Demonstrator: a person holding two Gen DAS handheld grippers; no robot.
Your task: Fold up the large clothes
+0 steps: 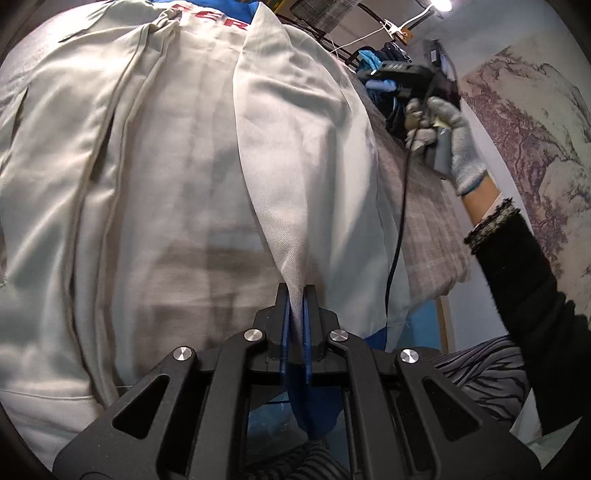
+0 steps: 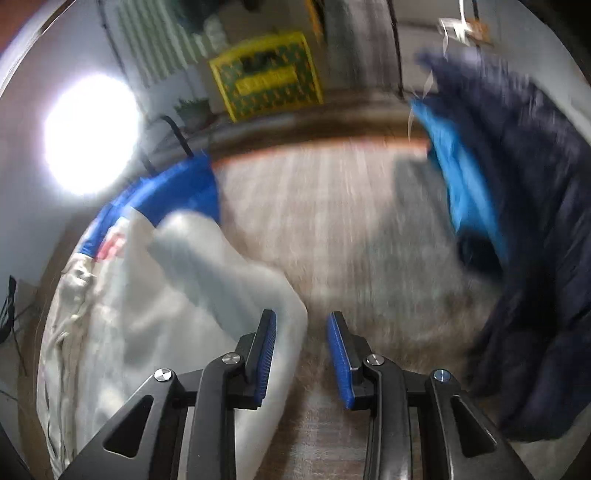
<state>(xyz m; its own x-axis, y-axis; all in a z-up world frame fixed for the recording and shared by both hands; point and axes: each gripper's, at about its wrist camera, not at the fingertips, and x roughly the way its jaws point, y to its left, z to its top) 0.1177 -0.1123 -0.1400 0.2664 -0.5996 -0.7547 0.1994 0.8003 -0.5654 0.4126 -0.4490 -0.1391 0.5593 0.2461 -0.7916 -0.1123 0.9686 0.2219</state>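
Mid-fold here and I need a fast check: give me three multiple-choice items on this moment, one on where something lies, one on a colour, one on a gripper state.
1. Where does the dark navy and blue clothing pile lie relative to the pale grey-white jacket, in the right wrist view?
A. on top of it
B. to its right, across bare covering
C. under it

2. What colour are the letters printed near the jacket's far end?
A. red
B. green
C. black

3. What is the left gripper doing?
A. standing open over the jacket
B. shut on a fold of the jacket
C. shut on a cable

Answers:
1 B, the striped grey table covering shows between them.
2 A, red letters show in the left wrist view.
3 B, a peak of pale cloth runs up from between its blue pads.
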